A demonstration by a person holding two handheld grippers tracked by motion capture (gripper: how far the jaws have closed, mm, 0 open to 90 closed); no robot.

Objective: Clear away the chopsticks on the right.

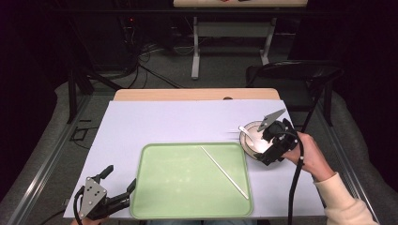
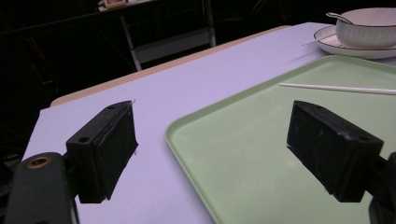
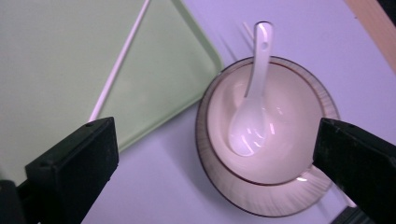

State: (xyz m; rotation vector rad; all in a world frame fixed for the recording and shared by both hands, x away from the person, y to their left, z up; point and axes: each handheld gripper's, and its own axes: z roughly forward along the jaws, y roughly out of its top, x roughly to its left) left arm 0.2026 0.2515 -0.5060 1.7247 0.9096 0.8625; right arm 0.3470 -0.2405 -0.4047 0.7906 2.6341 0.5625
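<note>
Table-setting arrangement, seen from above and along each tool. On the tabletop (image 1: 141,117), covered by a pale lilac sheet, we find a green tray (image 1: 187,206) near the person's edge and, just beside its far right corner, a bowl (image 3: 280,140) seated on a saucer (image 3: 261,200). A white ceramic spoon (image 3: 250,116) lies in the bowl, its scoop at the bottom and its handle propped over the far rim. We judge that this resting pose keeps the spoon from sliding out and leaves the handle free for a later pick.

The right tool (image 1: 265,143) hangs above the bowl with its jaws spread as wide as they go and nothing between them. In the right gripper view the two black jaws flank the bowl, apart from it and from the spoon. We read this as a released tool standing clear of the crockery, the spoon's placement being complete.

A single white chopstick (image 1: 225,172) lies diagonally across the right part of the tray, and the tray's rim keeps it from rolling off. Thin pale lines beside the far rim of the saucer may be a second stick; we cannot tell.

The left tool (image 1: 110,187) rests low at the tray's near left corner, jaws open and empty, one jaw over the sheet and one over the tray (image 2: 243,154). It appears parked, leaving the work area to the right hand.
</note>
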